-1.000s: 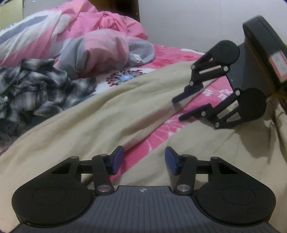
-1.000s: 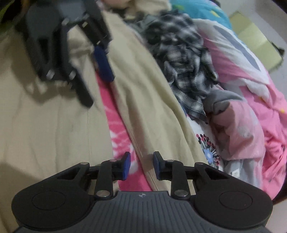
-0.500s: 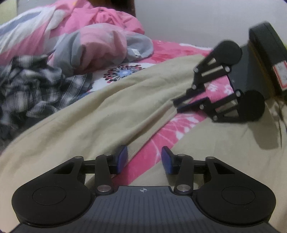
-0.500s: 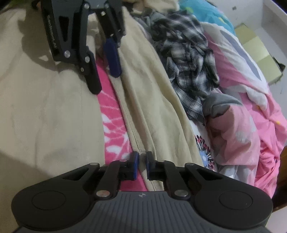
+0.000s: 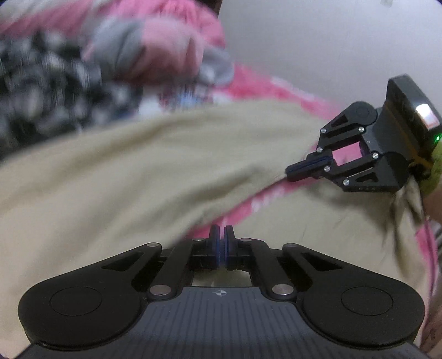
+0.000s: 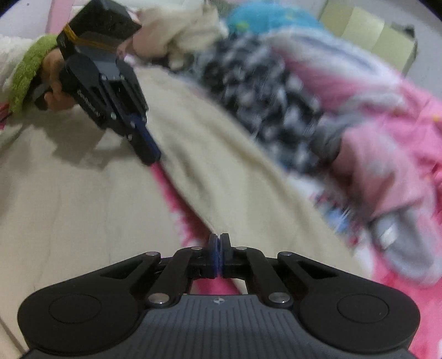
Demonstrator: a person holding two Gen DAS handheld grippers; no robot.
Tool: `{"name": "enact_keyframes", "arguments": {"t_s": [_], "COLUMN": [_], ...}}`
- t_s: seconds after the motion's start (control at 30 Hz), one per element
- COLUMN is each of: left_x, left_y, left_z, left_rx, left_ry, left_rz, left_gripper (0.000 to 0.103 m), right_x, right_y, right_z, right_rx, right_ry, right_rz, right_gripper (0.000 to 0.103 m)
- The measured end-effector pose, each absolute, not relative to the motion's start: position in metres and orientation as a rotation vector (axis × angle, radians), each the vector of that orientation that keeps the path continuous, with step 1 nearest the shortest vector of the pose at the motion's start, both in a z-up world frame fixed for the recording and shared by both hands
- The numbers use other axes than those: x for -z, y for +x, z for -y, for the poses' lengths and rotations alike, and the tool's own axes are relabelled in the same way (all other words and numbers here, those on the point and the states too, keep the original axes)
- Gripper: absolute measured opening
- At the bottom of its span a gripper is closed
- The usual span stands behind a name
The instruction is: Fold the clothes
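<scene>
Your views are dim and fisheye-bent at the edges; the clothes pile [image 6: 265,110] smears with motion blur.

A bed covered by a pink floral sheet [image 5: 265,88] carries everything. Spread across most of it lies a beige garment [image 5: 116,171], parted by a narrow gap where a strip of the pink sheet shows through; in the right wrist view the same beige cloth [image 6: 69,198] fills the near and left area. Farther back, beside the beige cloth, sits a crumpled black-and-white plaid shirt [image 6: 257,94], blurred. Next to it lies a bunched pink and grey piece [image 6: 386,171], and behind that a heap of pink and pale bedding [image 5: 171,24]. A blue cloth [image 6: 265,16] lies at the far end.
</scene>
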State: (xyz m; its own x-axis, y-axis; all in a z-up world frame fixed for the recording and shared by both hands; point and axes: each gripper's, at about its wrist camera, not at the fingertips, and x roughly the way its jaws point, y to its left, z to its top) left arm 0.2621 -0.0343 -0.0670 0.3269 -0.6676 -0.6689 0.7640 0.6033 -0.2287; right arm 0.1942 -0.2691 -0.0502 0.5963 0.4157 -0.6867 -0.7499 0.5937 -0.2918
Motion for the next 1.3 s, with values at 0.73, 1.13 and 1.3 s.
{"name": "enact_keyframes", "arguments": {"t_s": [0.73,1.13,1.3], "left_x": [0.063,0.064,0.084], "left_y": [0.259,0.270,0.261], "left_z": [0.015,0.027,0.022], "left_rx": [0.731,0.732,0.752], "left_ry": [-0.004,-0.020,0.005], "left_rz": [-0.860,-0.725,-0.656], "left_gripper": [0.032,0.051,0.060], "right_x": [0.065,-0.004,0.069], "right_y": [0.239,0.315,0.392], "right_z": [0.308,0.252,0.221], "right_rx": [-0.520,-0.587,-0.447], "right_ry": [0.034,0.071,-0.028], "right_rz": [-0.830,-0.733,-0.783], "right_gripper": [0.003,0.004,0.000]}}
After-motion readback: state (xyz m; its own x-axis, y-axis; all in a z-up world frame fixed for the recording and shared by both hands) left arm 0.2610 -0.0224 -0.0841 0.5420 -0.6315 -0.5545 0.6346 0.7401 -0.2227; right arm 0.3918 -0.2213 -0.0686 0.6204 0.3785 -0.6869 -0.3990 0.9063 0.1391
